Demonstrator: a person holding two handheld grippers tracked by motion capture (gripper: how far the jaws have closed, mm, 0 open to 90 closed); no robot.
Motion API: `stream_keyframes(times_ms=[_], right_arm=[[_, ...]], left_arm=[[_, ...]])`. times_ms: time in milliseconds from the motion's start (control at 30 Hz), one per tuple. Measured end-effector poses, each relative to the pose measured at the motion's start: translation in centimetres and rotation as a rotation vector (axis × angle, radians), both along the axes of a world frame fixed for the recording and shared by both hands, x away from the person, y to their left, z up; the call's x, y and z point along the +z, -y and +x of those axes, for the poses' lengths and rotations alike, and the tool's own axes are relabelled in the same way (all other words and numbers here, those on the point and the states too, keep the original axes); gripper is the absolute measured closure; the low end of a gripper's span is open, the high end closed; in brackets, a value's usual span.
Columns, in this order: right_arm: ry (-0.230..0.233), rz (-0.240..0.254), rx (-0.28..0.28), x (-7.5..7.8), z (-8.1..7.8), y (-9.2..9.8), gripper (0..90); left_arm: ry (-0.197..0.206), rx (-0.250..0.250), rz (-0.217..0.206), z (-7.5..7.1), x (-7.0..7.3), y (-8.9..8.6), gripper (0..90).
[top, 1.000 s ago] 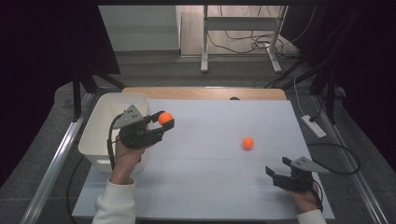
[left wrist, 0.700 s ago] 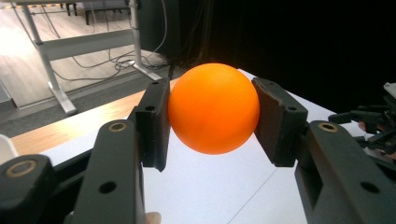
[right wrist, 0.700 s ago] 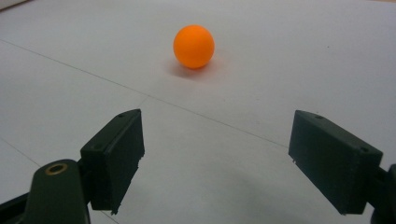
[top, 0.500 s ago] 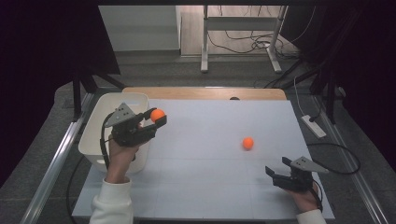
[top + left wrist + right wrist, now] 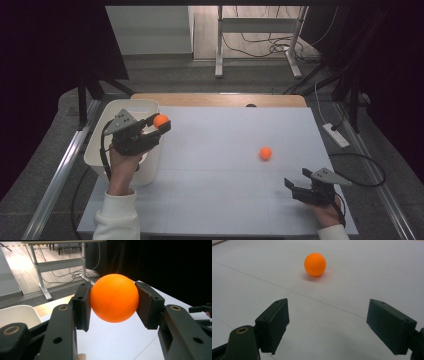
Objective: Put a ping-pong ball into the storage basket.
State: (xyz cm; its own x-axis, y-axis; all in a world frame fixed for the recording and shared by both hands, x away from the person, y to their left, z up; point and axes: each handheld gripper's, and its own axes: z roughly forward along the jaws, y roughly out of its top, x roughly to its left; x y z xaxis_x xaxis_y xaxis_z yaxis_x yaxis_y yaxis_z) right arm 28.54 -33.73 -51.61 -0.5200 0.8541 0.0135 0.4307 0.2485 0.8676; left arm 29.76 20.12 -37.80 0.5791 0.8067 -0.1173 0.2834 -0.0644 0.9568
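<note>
An orange ball [image 5: 160, 120] [image 5: 114, 298] is pinched between the jaws of my left gripper [image 5: 161, 126] [image 5: 113, 305], which is shut on it and held above the right rim of a white bin [image 5: 112, 114]. A second orange ball [image 5: 265, 153] [image 5: 315, 264] lies on the white table [image 5: 225, 195], right of centre. My right gripper [image 5: 290, 186] [image 5: 328, 325] rests near the table's front right corner, open, with its jaws pointed toward that ball and nothing between them.
The white bin stands at the table's left edge; a corner of it [image 5: 17, 315] shows in the left gripper view. A wooden strip [image 5: 220, 100] runs along the far edge. A power strip [image 5: 336, 135] and cables lie on the floor to the right.
My left gripper has carried the orange ball leftward, from over the table to above the bin's right rim. The right gripper and the loose ball have stayed put.
</note>
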Motion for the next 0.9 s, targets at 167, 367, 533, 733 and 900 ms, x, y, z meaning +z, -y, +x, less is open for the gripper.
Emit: stream_keyframes(times_ms=[167, 367, 533, 733, 900], right_arm=[[0.000, 0.000, -0.003, 0.0, 0.0, 0.0, 18.3], [-0.004, 0.005, -0.002, 0.0, 0.0, -0.1, 18.3], [0.001, 0.010, -0.002, 0.1, 0.0, -0.1, 18.3], [0.002, 0.007, -0.002, 0.1, 0.0, -0.1, 18.3], [0.002, 0.013, 0.001, 0.1, 0.0, -0.1, 18.3]], left_arm=[[0.001, 0.025, 0.004, 0.2, 0.0, -0.6, 50.2], [-0.006, 0.041, -0.001, 0.7, 0.1, -1.1, 50.2], [-0.019, 0.049, 0.002, 1.3, 0.6, -2.0, 50.2], [-0.037, 0.084, -0.009, 1.8, 0.7, -3.4, 50.3], [-0.045, 0.122, -0.003, 2.1, 0.8, -4.4, 50.2]])
